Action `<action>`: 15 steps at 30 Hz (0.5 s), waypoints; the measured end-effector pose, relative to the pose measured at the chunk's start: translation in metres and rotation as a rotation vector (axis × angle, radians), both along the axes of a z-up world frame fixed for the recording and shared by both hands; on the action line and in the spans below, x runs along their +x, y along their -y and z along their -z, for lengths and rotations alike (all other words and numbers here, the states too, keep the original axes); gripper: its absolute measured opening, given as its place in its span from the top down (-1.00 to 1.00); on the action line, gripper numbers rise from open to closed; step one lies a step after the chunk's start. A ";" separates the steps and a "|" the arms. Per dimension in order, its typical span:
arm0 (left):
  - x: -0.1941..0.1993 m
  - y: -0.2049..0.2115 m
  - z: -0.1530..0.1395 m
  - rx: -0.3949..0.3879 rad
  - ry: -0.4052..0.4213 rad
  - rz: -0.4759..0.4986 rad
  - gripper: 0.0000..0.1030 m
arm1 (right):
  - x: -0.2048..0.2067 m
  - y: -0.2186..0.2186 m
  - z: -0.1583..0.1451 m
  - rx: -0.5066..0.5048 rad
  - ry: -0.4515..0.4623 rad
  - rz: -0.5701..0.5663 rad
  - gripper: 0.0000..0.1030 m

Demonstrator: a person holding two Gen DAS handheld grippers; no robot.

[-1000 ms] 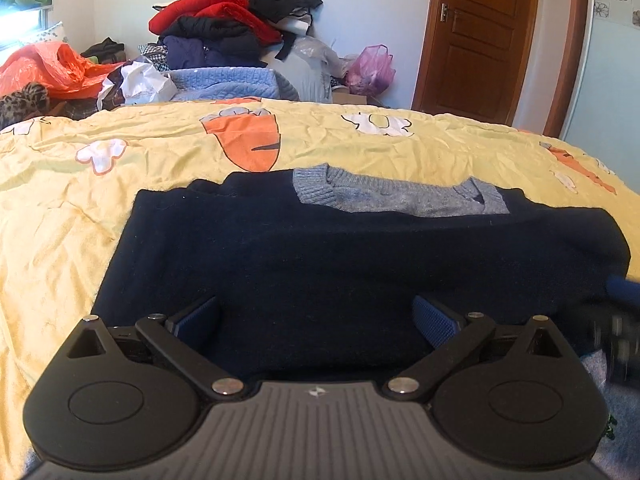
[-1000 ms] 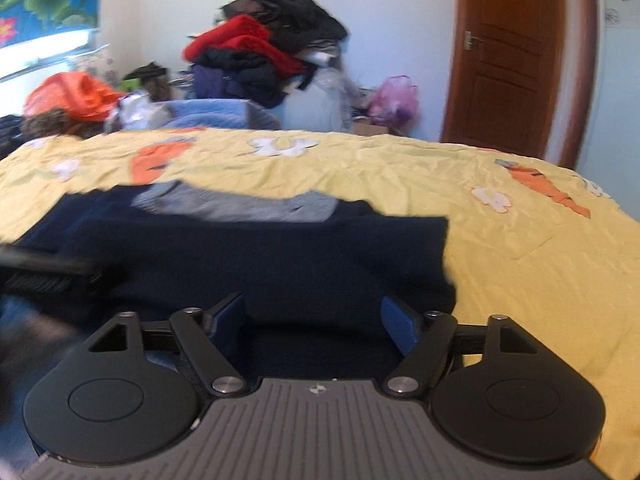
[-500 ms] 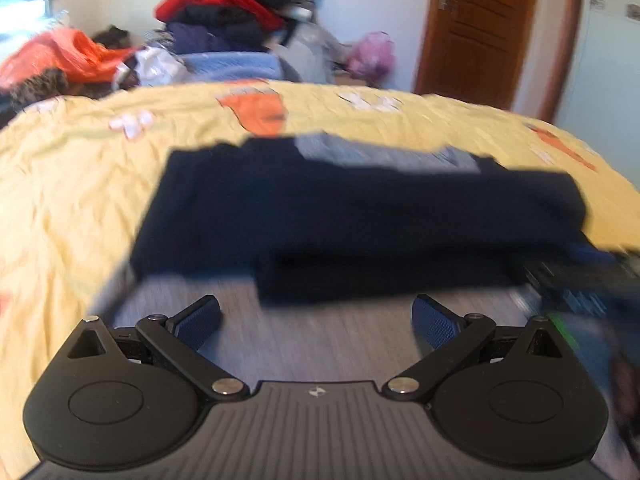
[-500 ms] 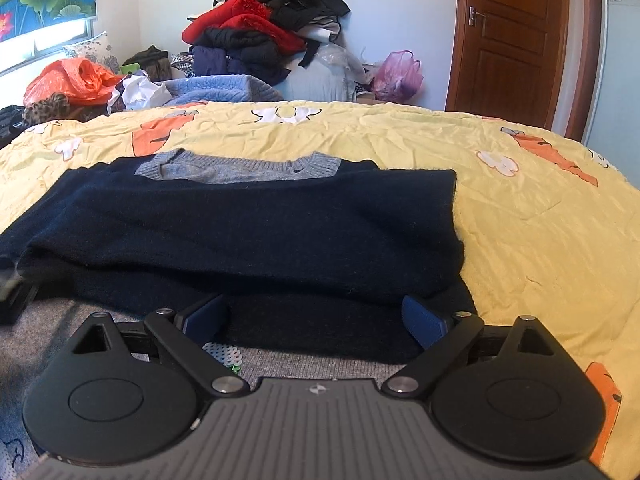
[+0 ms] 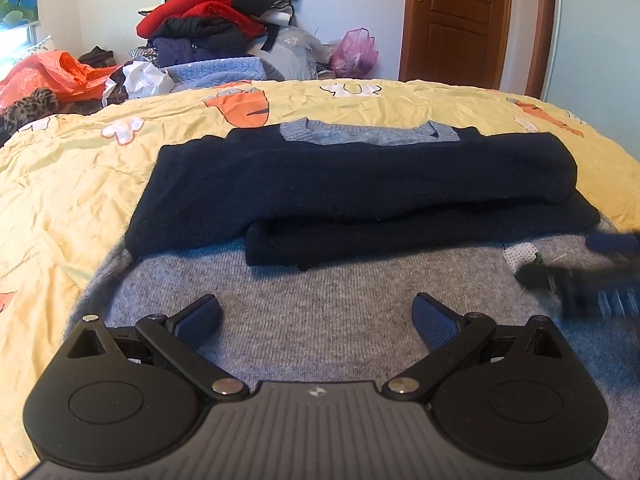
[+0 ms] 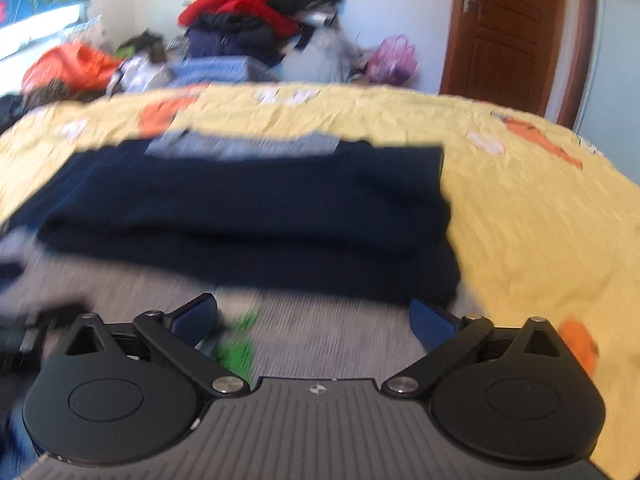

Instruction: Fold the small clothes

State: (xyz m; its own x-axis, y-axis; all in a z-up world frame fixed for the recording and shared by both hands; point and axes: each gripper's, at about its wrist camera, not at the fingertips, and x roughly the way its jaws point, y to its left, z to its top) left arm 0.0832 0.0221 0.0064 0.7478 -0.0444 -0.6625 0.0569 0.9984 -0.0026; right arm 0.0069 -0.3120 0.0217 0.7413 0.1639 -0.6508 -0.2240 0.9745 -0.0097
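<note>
Directly ahead of both tools, a dark sweater is seen lying on the yellow bed, its long axis crosswise. The left tool is held apart and empty; the right tool is opening, nothing clamped. No writing can be read.

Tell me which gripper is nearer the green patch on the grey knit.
Right. The right gripper, jaws opening and empty, has the green patch just by its left finger. The left gripper sits well to the left of it, across the grey knit.
</note>
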 end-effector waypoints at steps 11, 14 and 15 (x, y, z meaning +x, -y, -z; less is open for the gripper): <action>-0.007 0.000 -0.003 0.017 -0.015 -0.033 -1.00 | -0.007 0.001 0.003 0.014 0.018 0.025 -1.00; -0.025 0.001 -0.006 0.008 -0.051 -0.059 -1.00 | -0.007 0.001 0.002 0.014 0.018 0.025 -1.00; -0.031 0.001 -0.007 0.005 -0.057 -0.061 -1.00 | -0.007 0.001 0.002 0.015 0.018 0.025 -1.00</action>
State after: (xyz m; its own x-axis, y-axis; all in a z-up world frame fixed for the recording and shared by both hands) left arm 0.0520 0.0206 0.0135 0.7100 0.0031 -0.7042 -0.0037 1.0000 0.0006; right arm -0.0004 -0.3128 0.0192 0.7570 0.1546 -0.6349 -0.1993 0.9799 0.0009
